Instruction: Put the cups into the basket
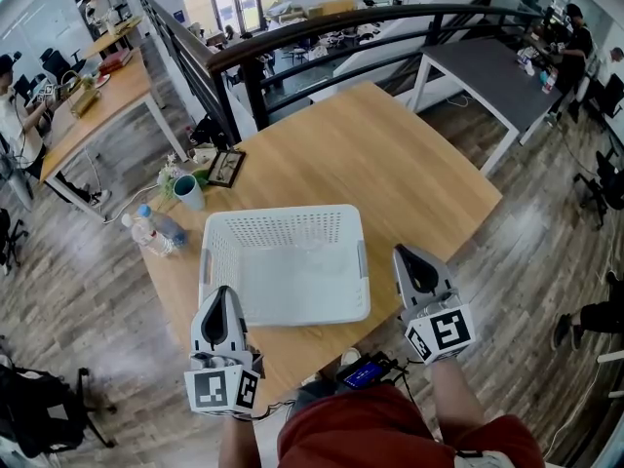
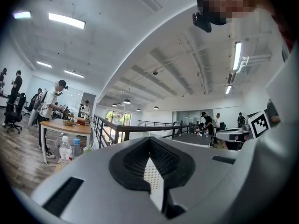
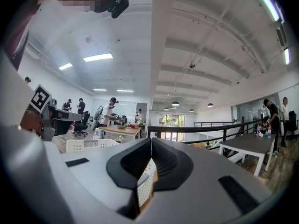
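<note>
At the middle of a pale wooden desk [image 1: 390, 164], seen from above, sat a white plastic basket [image 1: 283, 224] with perforated walls. Whether anything lay inside it could not be made out.

A teal cup [image 1: 188, 193] stood upright on the desk at 10 o'clock from the basket, outside it and near its far left corner. Just beyond the cup, at 12 o'clock from it, were a small plant [image 1: 174, 175] and a dark picture frame [image 1: 226, 168]. Two plastic water bottles [image 1: 154, 232] lay at 9 o'clock from the basket, near the desk's left edge.

The left gripper [image 1: 223, 293] was at 7 o'clock from the basket, just beside its near left corner. Its jaws were pressed together with nothing between them. The right gripper [image 1: 408, 258] was between 3 and 4 o'clock from the basket, just beside its right wall. Its jaws also met at the tips and held nothing. Each gripper carried a cube with square black-and-white markers at its near end.

Beyond the desk, at 12 o'clock, ran a black railing [image 1: 341, 29], and a grey desk [image 1: 487, 71] stood at 2 o'clock. People worked at other desks in the open office around it.
</note>
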